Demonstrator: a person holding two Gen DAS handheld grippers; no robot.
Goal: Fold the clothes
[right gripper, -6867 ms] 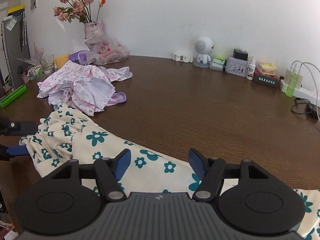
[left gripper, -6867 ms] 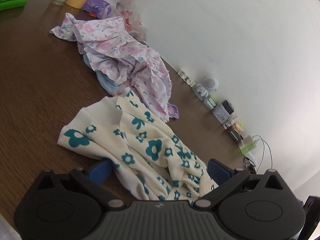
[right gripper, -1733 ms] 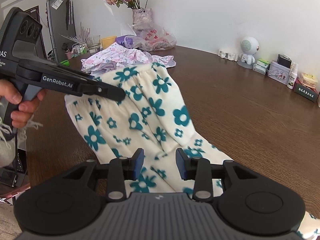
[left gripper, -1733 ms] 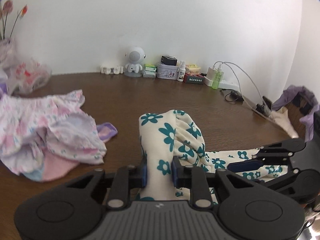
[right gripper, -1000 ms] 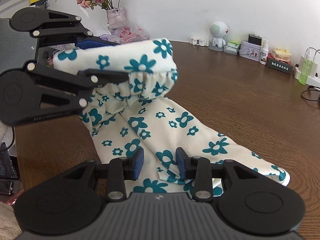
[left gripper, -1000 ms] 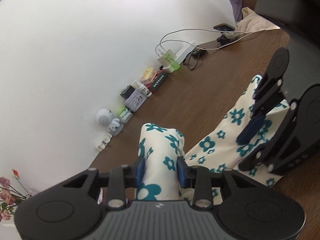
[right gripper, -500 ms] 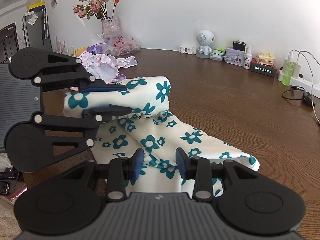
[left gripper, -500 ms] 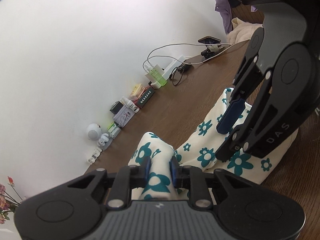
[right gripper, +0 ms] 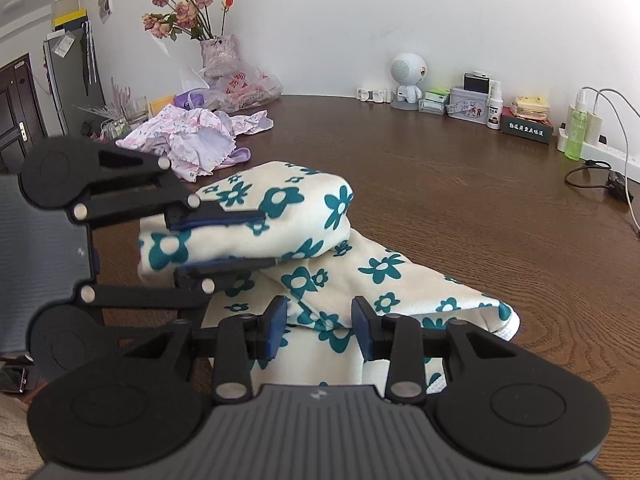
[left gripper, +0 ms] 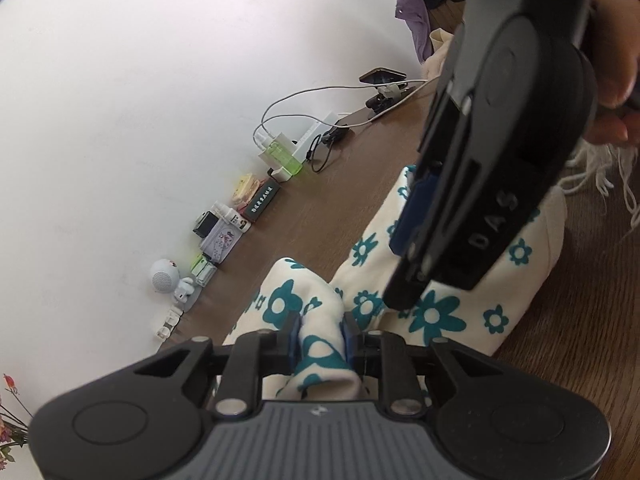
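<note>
A cream garment with teal flowers (right gripper: 320, 240) lies doubled over on the brown table (right gripper: 460, 200). My left gripper (left gripper: 320, 330) is shut on the folded upper layer of this garment (left gripper: 304, 304); in the right wrist view it (right gripper: 228, 240) holds that layer just above the lower layer. My right gripper (right gripper: 320, 326) is part open around the near edge of the lower layer, its blue pads (right gripper: 276, 324) apart from the cloth. In the left wrist view it (left gripper: 404, 264) hangs over the garment.
A pile of pink and purple floral clothes (right gripper: 192, 140) lies at the back left, near a glass (right gripper: 134, 110) and a vase of flowers (right gripper: 216, 52). A robot figurine (right gripper: 408, 76), tins, bottles and a power strip with cables (right gripper: 592, 148) line the wall.
My left gripper has lowered the folded layer onto the lower part of the garment. My right gripper's jaws have opened wider and no longer pinch the cloth.
</note>
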